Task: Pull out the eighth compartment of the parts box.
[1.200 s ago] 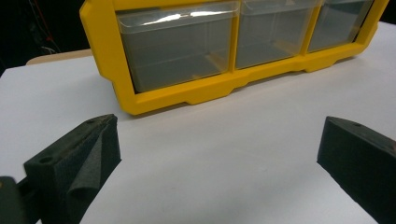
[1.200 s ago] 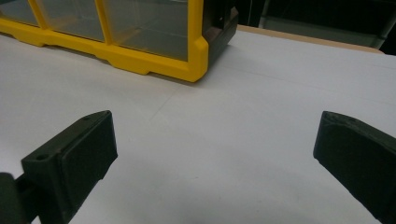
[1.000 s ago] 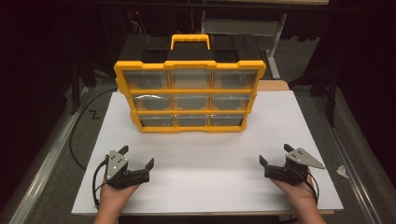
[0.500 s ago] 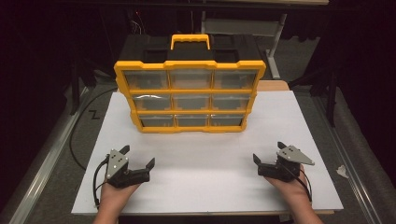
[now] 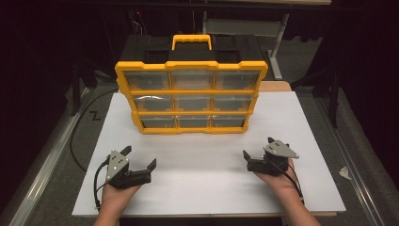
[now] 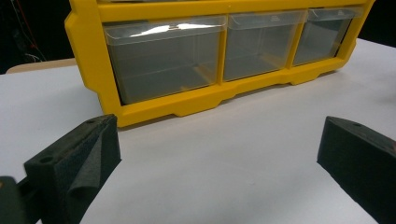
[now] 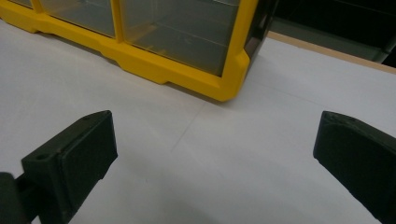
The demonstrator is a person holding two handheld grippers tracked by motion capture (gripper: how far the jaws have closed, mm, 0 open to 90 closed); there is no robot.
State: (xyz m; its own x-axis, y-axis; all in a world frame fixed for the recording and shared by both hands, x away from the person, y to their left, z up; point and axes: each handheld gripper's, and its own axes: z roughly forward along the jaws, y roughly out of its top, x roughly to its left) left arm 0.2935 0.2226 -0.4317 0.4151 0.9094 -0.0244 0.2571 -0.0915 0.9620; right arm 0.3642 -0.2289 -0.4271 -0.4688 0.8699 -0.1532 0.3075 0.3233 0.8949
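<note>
Both claws stand wide and hold nothing. From the high view we record the left gripper [image 5: 140,159] at the lower left of the frame and the right gripper [image 5: 256,149] at the lower right, each resting low over the white board [image 5: 197,188], well apart from one another. The yellow drawer cabinet [image 5: 191,85] stands upright in the upper centre, on the far part of the board, its black top carrying a yellow handle [image 5: 191,40]; nine clear drawers in three rows face us. From the left gripper view we note the jaws spread to both lower corners, bare board between them, and the cabinet's bottom row across the top of the frame, the bottom left drawer [image 6: 163,63] nearest and seemingly empty. From the right gripper view the jaws are likewise spread, with the cabinet's lower right corner [image 7: 231,79] in the upper centre, apart from the jaws. We judge the work to be at its approach stage: nothing is grasped, every drawer is shut. The next move calls for carrying a gripper forward to a drawer front and closing on its lip squarely; which drawer we cannot tell.
</note>
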